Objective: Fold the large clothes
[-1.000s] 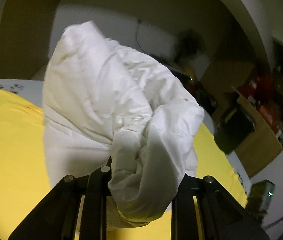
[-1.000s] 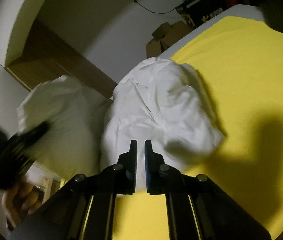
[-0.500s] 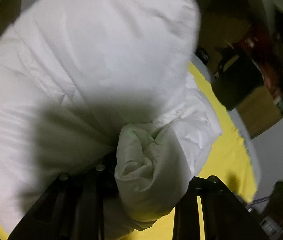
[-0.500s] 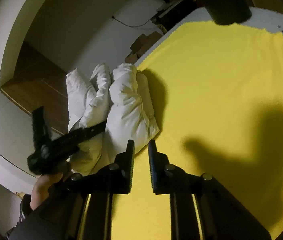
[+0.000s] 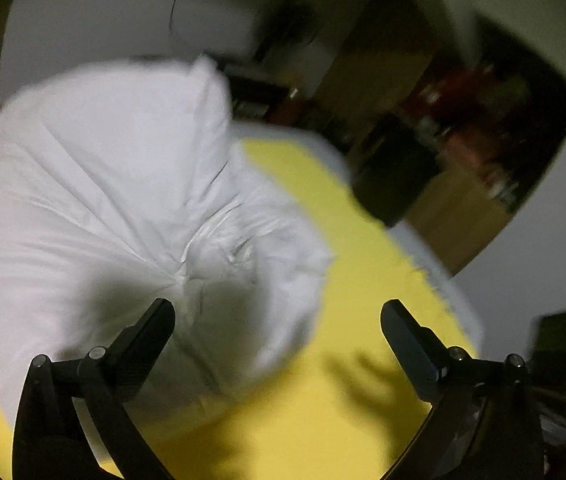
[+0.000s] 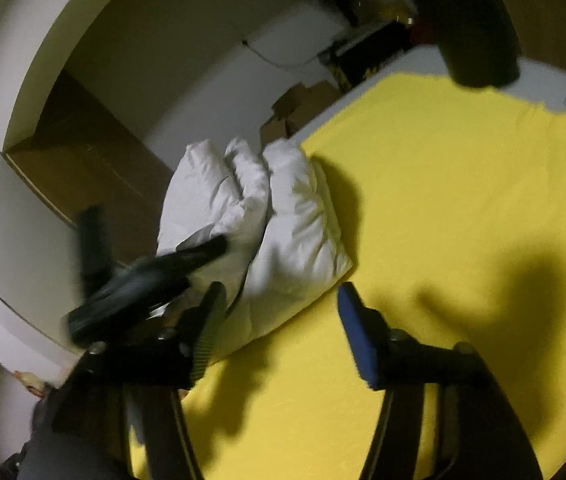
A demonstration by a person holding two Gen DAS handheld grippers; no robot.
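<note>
A white puffy padded garment [image 5: 123, 208] lies bundled in thick folds on the yellow sheet [image 5: 343, 420]. It also shows in the right wrist view [image 6: 283, 232], near the bed's left edge. My left gripper [image 5: 279, 320] is open and empty, its jaws spread wide just in front of the garment. My right gripper [image 6: 283, 300] is open and empty, low over the yellow sheet [image 6: 443, 200] beside the garment. The left gripper's body [image 6: 143, 280] appears blurred in the right wrist view, against the garment's left side.
Cardboard boxes [image 6: 299, 108] stand on the floor beyond the bed. A wooden shelf with cluttered items [image 5: 483, 152] is at the right. A dark round object [image 6: 475, 40] stands at the bed's far end. A white wall and wooden panel [image 6: 91, 152] lie to the left.
My left gripper has let go of the white garment and opened wide. The garment has dropped onto the sheet as a folded bundle. My right gripper has opened too.
</note>
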